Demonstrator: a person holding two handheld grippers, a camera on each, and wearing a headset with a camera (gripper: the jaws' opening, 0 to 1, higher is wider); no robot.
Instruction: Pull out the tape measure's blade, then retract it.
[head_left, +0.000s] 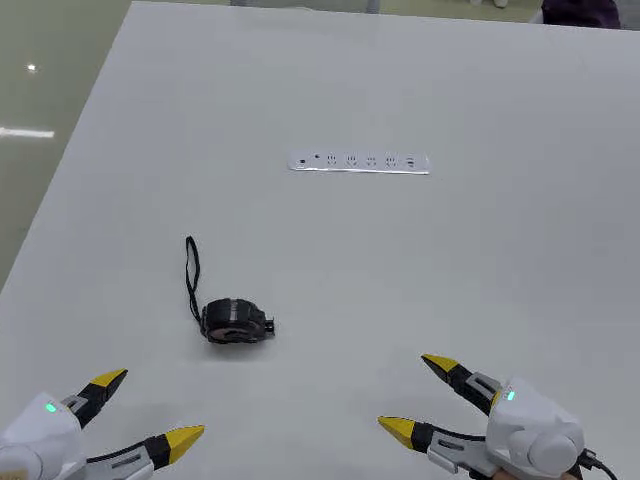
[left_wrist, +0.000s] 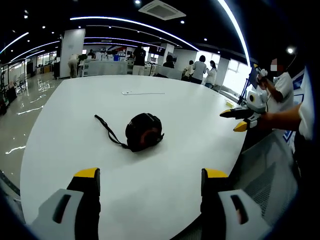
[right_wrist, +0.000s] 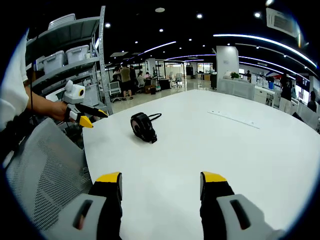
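Observation:
A black tape measure (head_left: 234, 321) lies on the white table (head_left: 400, 260), its blade retracted and its black wrist strap (head_left: 191, 272) trailing away from me. It also lies ahead of the jaws in the left gripper view (left_wrist: 144, 131) and in the right gripper view (right_wrist: 142, 126). My left gripper (head_left: 150, 410) hovers open near the table's front edge, below and left of the tape measure. At the lower right my right gripper (head_left: 418, 396) is open too. Both grippers hold nothing and stand apart from the tape measure.
A white power strip (head_left: 358, 162) lies flat further back on the table. The table's left edge (head_left: 70, 150) runs diagonally, with shiny floor beyond. In the right gripper view stands a shelf with bins (right_wrist: 70, 60), and a mesh chair back (right_wrist: 45, 170) sits close by.

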